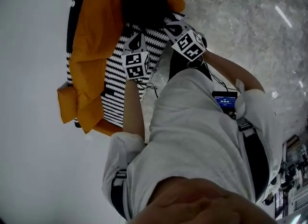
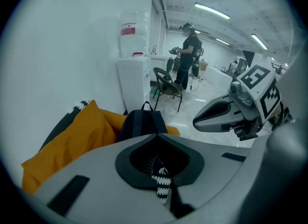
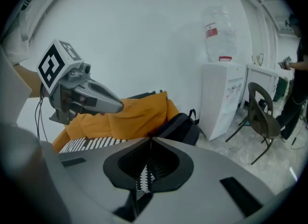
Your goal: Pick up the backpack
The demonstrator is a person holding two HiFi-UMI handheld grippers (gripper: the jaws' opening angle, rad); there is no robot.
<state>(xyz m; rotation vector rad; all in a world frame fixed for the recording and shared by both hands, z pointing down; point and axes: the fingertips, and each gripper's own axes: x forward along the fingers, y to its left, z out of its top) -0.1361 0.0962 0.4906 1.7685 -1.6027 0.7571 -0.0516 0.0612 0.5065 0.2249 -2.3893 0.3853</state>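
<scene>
Only the head view shows the whole sofa (image 1: 113, 98), with the dark backpack (image 1: 144, 4) at its far end against orange cushions (image 1: 96, 40); the gripper views add a dispenser (image 3: 221, 93), a chair (image 3: 262, 117) and a person (image 2: 187, 54) beyond the sofa. Left gripper (image 1: 137, 35) and right gripper (image 1: 171, 25), near the backpack, have jaws pressed together, empty. Marble floor (image 1: 250, 25), white wall (image 1: 29, 122)

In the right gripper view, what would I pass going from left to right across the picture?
left claw → backpack → water dispenser → chair → person at the right edge. The orange cushion is left out because it runs behind both the claw and the backpack.
</scene>
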